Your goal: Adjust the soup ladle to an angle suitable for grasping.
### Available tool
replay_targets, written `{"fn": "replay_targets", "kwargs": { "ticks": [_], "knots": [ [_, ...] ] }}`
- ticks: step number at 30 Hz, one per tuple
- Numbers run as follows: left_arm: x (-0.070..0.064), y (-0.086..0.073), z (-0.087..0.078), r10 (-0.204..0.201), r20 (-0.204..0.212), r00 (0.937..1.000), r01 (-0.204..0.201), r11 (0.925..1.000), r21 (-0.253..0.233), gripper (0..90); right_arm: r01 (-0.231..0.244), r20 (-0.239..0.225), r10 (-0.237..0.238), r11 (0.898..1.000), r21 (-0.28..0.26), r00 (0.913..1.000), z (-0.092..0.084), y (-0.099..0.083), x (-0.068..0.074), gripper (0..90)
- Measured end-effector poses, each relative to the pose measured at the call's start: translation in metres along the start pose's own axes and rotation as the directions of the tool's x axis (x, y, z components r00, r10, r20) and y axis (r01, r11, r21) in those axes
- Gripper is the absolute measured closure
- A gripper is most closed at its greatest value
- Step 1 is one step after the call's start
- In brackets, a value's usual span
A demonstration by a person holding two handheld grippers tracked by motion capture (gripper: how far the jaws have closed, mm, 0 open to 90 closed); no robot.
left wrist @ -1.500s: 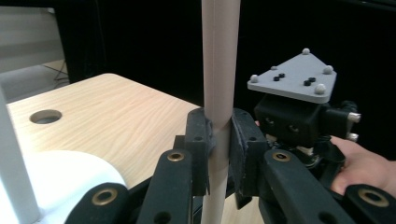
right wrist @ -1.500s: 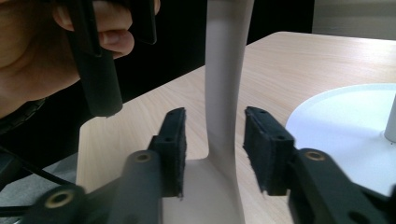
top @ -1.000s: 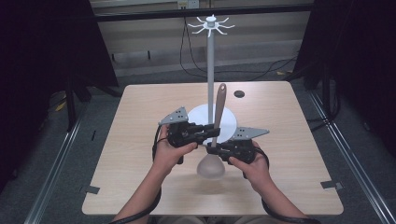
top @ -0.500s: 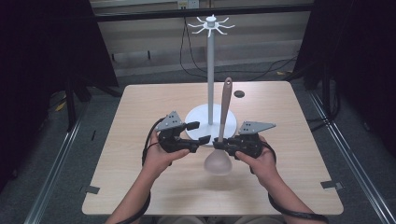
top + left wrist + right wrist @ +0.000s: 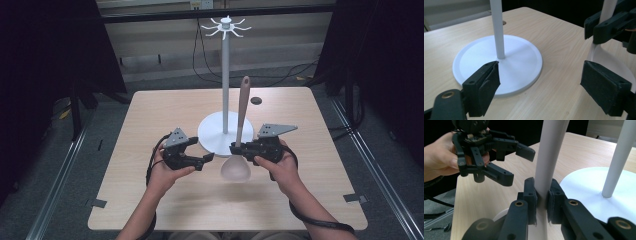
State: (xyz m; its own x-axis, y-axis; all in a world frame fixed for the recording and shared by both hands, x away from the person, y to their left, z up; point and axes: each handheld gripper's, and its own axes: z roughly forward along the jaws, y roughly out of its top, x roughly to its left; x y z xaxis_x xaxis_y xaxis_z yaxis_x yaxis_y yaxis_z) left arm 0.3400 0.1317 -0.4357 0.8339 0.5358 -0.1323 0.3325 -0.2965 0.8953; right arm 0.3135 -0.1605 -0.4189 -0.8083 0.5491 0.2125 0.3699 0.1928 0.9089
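A long spoon with a brown handle and a whitish bowl stands upright, bowl down, near the table's front middle. My right gripper is shut on the spoon's pale neck, just above the bowl. My left gripper is open, a little to the left of the bowl, with nothing between its jaws. A white stand with a round base and a ring of hooks on top rises just behind both grippers. The base lies ahead of the left jaws.
A small black disc lies on the wooden table behind the stand. Strips of dark tape mark the table's front corners. Metal rails and cables run along the floor around the table.
The left gripper has opened and drawn away leftward from the spoon. The right gripper keeps hold and has brought the spoon more upright and slightly nearer the front edge.
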Motion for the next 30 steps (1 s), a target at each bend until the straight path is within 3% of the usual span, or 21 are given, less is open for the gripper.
{"fn": "replay_targets", "kwargs": {
  "ticks": [7, 11, 30],
  "knots": [
    [0.009, -0.015, 0.001, -0.041, -0.029, 0.9988, 0.042, 0.9979, 0.048, 9.3, 0.011, -0.008, -0.011, 1.0, 0.005, 0.9999, 0.002, 0.008, 0.0, 80.5],
    [0.01, -0.021, 0.001, -0.078, -0.025, 0.9967, 0.079, 0.9955, 0.053, 7.5, 0.027, -0.014, -0.027, 1.0, 0.006, 0.9995, 0.003, 0.017, 0.001, 80.5],
    [0.011, -0.026, -0.001, -0.083, -0.027, 0.9962, 0.085, 0.9931, 0.081, 4.8, 0.101, -0.043, -0.1, 0.994, 0.029, 0.9941, 0.015, 0.068, 0.005, 80.5]
  ]
}}
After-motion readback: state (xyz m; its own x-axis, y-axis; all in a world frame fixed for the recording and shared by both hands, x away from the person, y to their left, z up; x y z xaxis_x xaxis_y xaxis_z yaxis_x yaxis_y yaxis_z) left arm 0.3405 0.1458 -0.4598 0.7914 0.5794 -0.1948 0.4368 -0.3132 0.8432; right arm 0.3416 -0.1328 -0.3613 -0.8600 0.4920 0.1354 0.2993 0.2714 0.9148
